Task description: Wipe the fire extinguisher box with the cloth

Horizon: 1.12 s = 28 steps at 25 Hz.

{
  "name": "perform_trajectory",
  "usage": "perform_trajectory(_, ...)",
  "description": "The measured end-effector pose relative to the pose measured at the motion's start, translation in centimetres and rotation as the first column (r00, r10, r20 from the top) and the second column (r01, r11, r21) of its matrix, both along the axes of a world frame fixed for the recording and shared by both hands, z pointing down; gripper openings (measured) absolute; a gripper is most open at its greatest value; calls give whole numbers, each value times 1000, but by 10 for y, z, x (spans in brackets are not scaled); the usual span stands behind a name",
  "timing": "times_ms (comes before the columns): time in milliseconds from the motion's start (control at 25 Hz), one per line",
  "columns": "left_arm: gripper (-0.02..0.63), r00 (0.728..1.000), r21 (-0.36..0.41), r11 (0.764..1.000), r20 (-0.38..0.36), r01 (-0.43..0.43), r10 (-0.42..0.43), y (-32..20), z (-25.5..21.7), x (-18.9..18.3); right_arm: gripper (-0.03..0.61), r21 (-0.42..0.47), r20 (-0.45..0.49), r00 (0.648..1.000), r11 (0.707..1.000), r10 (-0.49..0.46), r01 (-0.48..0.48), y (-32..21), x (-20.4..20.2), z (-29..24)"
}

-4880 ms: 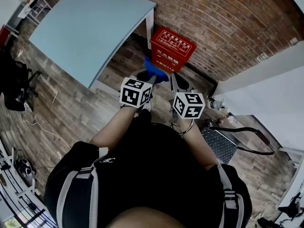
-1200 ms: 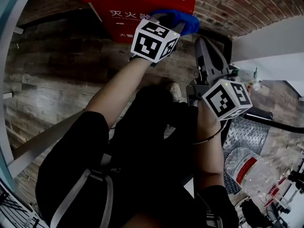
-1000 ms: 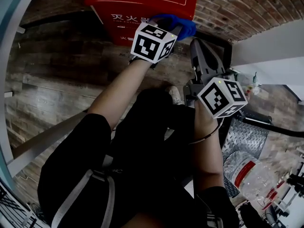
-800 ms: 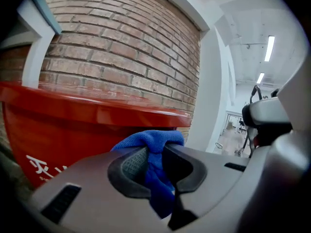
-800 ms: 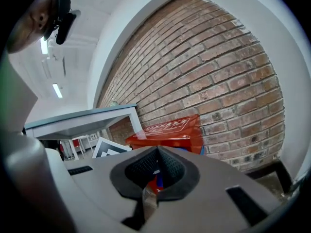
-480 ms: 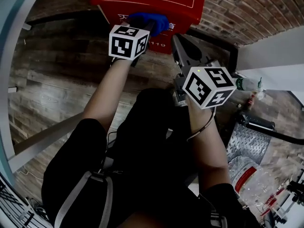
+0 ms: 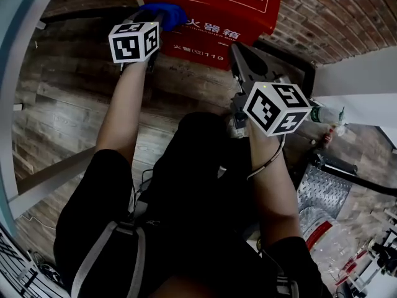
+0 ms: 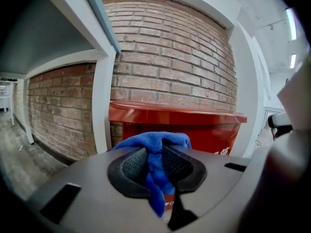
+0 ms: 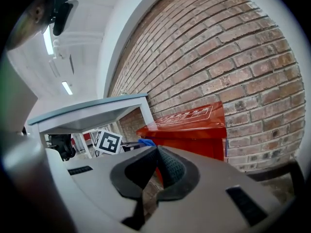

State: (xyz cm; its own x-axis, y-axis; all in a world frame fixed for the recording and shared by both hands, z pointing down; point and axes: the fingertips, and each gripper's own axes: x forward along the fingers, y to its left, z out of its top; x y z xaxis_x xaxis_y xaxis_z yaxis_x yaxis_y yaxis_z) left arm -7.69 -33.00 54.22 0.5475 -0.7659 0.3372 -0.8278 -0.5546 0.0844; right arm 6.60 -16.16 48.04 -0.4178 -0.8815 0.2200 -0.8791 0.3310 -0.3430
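Note:
The red fire extinguisher box (image 7: pixel 214 5) stands on the floor against the brick wall, white print on its lid and front. My left gripper (image 7: pixel 156 18) is shut on a blue cloth (image 7: pixel 165 14) and presses it against the box's front left corner. In the left gripper view the blue cloth (image 8: pixel 156 161) is pinched between the jaws with the red box (image 8: pixel 194 125) just behind. My right gripper (image 7: pixel 243 58) is held back from the box's right front, shut and holding nothing. In the right gripper view the box (image 9: pixel 189 127) lies ahead.
A light blue table (image 7: pixel 18 48) with white legs (image 8: pixel 104 101) stands left of the box. The brick wall (image 8: pixel 165 47) runs behind. A dark metal frame (image 7: pixel 291 54) and a plastic bottle (image 7: pixel 325 113) lie right of the box, a treadmill-like machine (image 7: pixel 347 172) further right.
My left gripper has slid the cloth leftward along the box's front, from its right corner to its left corner. The right gripper has stayed close to its place.

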Motion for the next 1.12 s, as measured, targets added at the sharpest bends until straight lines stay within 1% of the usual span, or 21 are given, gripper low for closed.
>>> perform_trajectory(80, 74, 1000, -7, 1000, 4, -13, 13, -5, 1, -8, 15, -2, 2, 1000, 1000, -4, 4, -1, -3, 1)
perform_trajectory(160, 74, 999, 14, 1000, 44, -20, 20, -6, 2, -11, 15, -3, -3, 1000, 1000, -14, 14, -1, -7, 1)
perform_trajectory(200, 74, 997, 34, 999, 78, -9, 6, -8, 4, -13, 15, -3, -5, 1000, 1000, -18, 18, -1, -8, 1)
perform_trajectory(280, 74, 986, 79, 996, 156, 38, -50, -12, 10, -22, 15, -1, -6, 1000, 1000, -21, 21, 0, -10, 0)
perform_trajectory(320, 74, 980, 89, 994, 181, 65, -80, -14, 15, -27, 15, 0, -6, 1000, 1000, -22, 22, 0, -11, 0)
perform_trajectory(360, 74, 976, 88, 992, 189, 89, -104, -16, 20, -32, 15, -1, -5, 1000, 1000, -22, 22, 2, -11, 0)
perform_trajectory(480, 74, 977, 46, 990, 162, 134, -140, -19, 33, -39, 15, 6, -4, 1000, 1000, -22, 22, 4, -11, -2)
perform_trajectory(680, 74, 982, -4, 987, 94, 162, -161, -16, 48, -34, 15, 1, -30, 999, 999, -46, 46, 2, -17, 1)
perform_trajectory(880, 74, 981, -1, 983, 56, 183, -183, -15, 53, -29, 15, -21, -49, 997, 998, -53, 52, -2, -17, 10)
perform_trajectory(1120, 74, 986, 1, 987, 49, 159, -158, -13, 54, -22, 15, -18, -59, 996, 997, -70, 69, -5, -20, 9)
